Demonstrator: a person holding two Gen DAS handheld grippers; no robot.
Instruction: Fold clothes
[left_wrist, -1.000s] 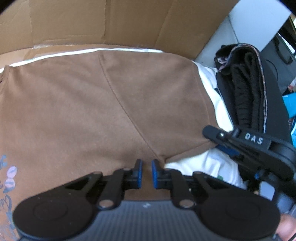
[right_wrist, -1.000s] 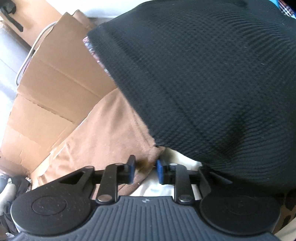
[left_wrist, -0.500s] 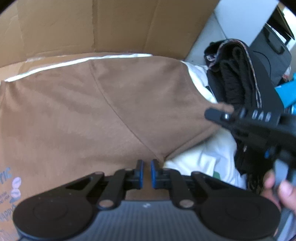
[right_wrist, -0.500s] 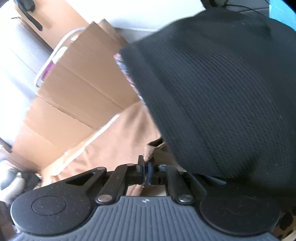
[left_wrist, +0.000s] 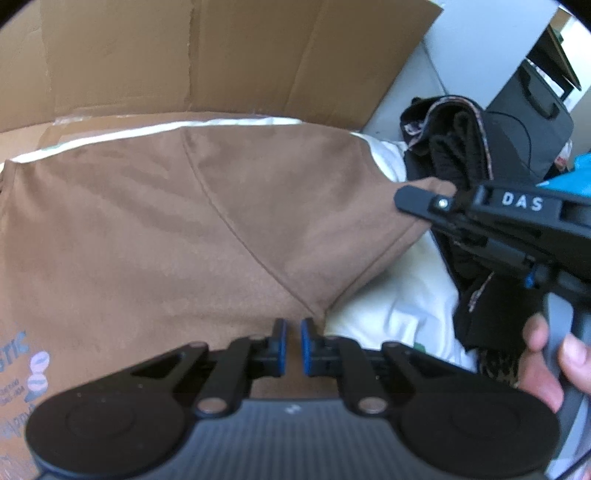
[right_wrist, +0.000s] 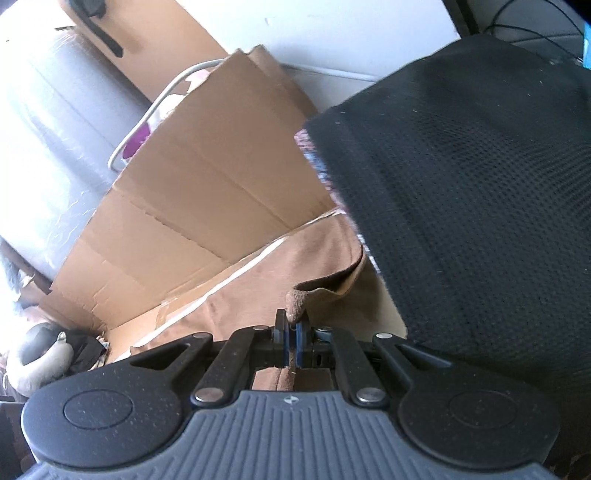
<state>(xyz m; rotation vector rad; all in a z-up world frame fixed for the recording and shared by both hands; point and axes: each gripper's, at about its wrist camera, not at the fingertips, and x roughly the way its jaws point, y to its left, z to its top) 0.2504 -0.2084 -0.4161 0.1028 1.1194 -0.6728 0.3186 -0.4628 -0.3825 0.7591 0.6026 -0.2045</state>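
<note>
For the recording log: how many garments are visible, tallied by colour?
Brown: 1, the brown shirt, its corner pinched by the right gripper
White: 1, the white garment
Black: 1, the black knit
Total: 3

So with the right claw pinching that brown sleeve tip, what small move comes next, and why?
Probably carry the sleeve inward across the brown shirt. The right claw is shut on its tip, raised off the white fabric; the left claw pins the underarm.
</note>
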